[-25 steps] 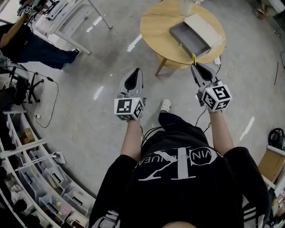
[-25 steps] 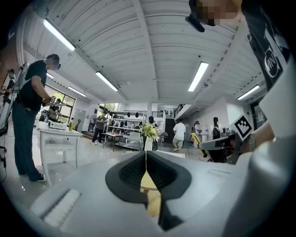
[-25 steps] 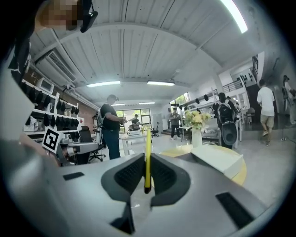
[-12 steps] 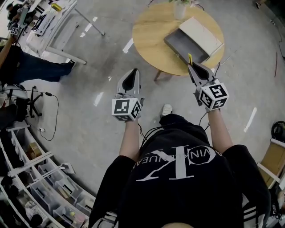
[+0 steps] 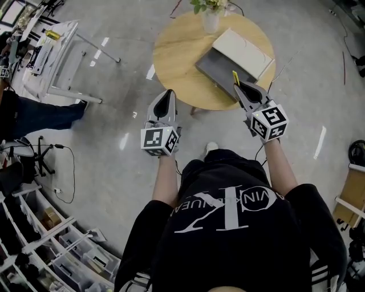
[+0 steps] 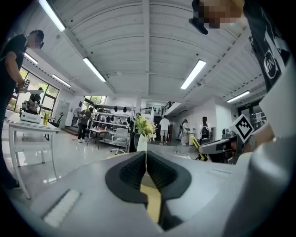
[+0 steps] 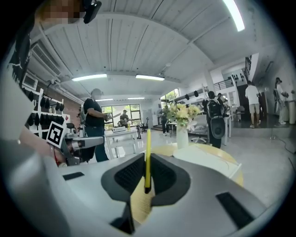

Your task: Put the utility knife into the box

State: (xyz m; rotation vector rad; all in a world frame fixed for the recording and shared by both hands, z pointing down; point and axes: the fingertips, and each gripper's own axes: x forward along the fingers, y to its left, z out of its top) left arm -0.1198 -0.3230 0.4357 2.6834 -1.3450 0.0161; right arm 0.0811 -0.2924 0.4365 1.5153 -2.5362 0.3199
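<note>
A slim yellow utility knife (image 5: 235,77) stands upright in my right gripper (image 5: 239,86), which is shut on it; its blade end is hidden. It hovers over the near edge of the round wooden table (image 5: 177,45), just in front of the open box's grey tray (image 5: 217,64). The cream lid (image 5: 242,48) lies attached behind the tray. In the right gripper view the knife (image 7: 147,152) sticks up between the dark pads (image 7: 132,173), with the box (image 7: 206,159) ahead. My left gripper (image 5: 168,96) hangs shut and empty over the floor by the table's left edge.
A glass vase of flowers (image 5: 209,16) stands at the table's far side, also ahead in the left gripper view as the vase (image 6: 142,136). A white workbench (image 5: 54,51) and a person's dark legs (image 5: 34,111) are at the left. Storage shelves (image 5: 51,239) line the lower left.
Both grippers have come closer to the table. The right one, still holding the knife, went from beside the table's edge to just before the box tray.
</note>
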